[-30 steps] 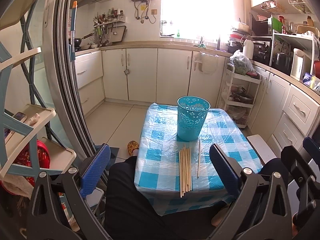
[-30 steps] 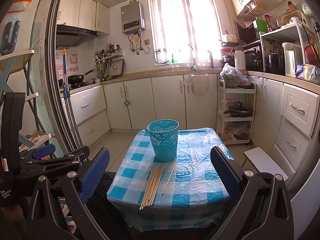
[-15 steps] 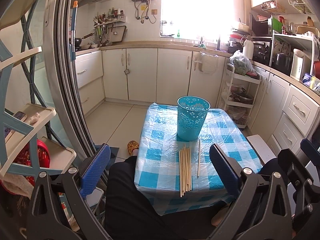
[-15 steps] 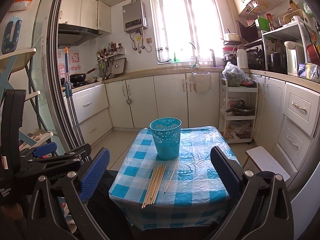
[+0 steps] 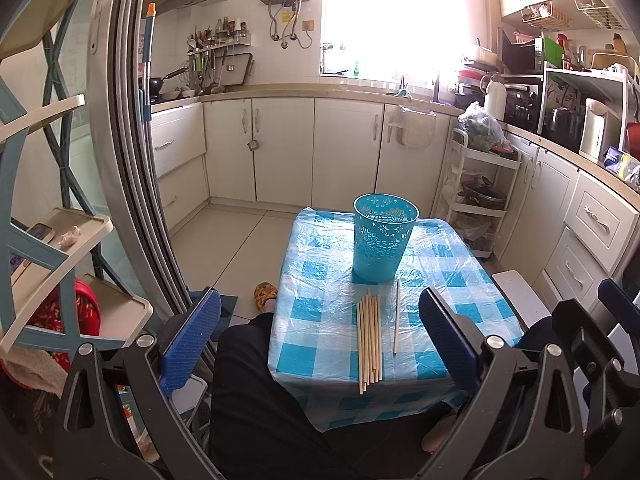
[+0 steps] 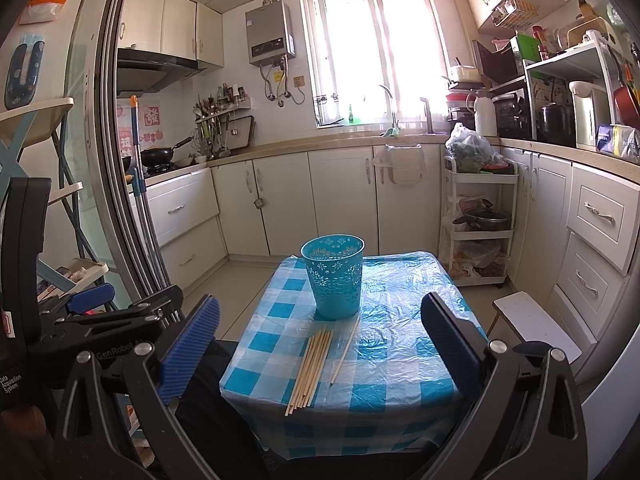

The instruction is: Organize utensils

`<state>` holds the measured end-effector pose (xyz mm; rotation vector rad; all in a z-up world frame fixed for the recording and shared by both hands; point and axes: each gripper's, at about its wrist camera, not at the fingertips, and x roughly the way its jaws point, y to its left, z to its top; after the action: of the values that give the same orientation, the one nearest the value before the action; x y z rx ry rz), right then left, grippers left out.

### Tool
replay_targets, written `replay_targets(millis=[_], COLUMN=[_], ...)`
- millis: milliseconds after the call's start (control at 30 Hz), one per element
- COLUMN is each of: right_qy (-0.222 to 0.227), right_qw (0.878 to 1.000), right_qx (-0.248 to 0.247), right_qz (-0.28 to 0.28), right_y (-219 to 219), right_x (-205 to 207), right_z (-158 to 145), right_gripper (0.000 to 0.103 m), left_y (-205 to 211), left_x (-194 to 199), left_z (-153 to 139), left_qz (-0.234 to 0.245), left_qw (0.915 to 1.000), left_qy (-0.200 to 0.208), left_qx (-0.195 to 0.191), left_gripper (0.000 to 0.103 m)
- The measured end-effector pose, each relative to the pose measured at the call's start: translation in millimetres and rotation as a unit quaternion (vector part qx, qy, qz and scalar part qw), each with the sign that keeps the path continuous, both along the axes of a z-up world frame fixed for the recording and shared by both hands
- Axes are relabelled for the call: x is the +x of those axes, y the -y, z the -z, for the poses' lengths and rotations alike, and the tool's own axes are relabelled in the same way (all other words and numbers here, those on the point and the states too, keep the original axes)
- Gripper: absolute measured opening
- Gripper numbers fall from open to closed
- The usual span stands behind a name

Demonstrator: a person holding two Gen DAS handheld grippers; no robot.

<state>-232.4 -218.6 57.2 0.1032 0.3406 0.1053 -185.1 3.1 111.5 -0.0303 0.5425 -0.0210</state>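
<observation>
A teal perforated holder cup (image 5: pixel 383 237) (image 6: pixel 335 274) stands upright on a small table with a blue-and-white checked cover (image 5: pixel 448 280) (image 6: pixel 400 344). In front of it lies a bundle of several wooden chopsticks (image 5: pixel 369 340) (image 6: pixel 310 369), and one single chopstick (image 5: pixel 396 316) (image 6: pixel 344 352) lies apart to their right. My left gripper (image 5: pixel 320 344) hangs open, well short of the table's near edge. My right gripper (image 6: pixel 320 352) is open too, back from the table, with nothing between its fingers.
A person's dark-clothed legs (image 5: pixel 256 400) sit at the table's near left. A shelf rack (image 5: pixel 48 240) and sliding door frame (image 5: pixel 132 160) stand left. A white trolley (image 6: pixel 480 220) and cabinets (image 6: pixel 592 240) line the right. A white stool (image 6: pixel 536 328) stands beside the table.
The right wrist view has drifted slightly up and back; the left view is nearly unchanged. Chopsticks and cup have not moved.
</observation>
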Motion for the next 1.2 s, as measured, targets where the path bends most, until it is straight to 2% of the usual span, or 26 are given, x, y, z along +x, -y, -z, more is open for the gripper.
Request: replay_targets(millis=[1200], right_qy=[-0.007], right_qw=[1.000], right_qx=[-0.002], right_qz=[-0.001], right_y=[-1.3], right_x=[2.3], right_z=[1.4], right_gripper=[0.097], left_y=[3.8], left_x=[1.0], left_z=[2.4], left_qz=[0.001], left_qw=[1.0000], left_qy=[-0.003], left_qx=[0.001], left_gripper=[0.095])
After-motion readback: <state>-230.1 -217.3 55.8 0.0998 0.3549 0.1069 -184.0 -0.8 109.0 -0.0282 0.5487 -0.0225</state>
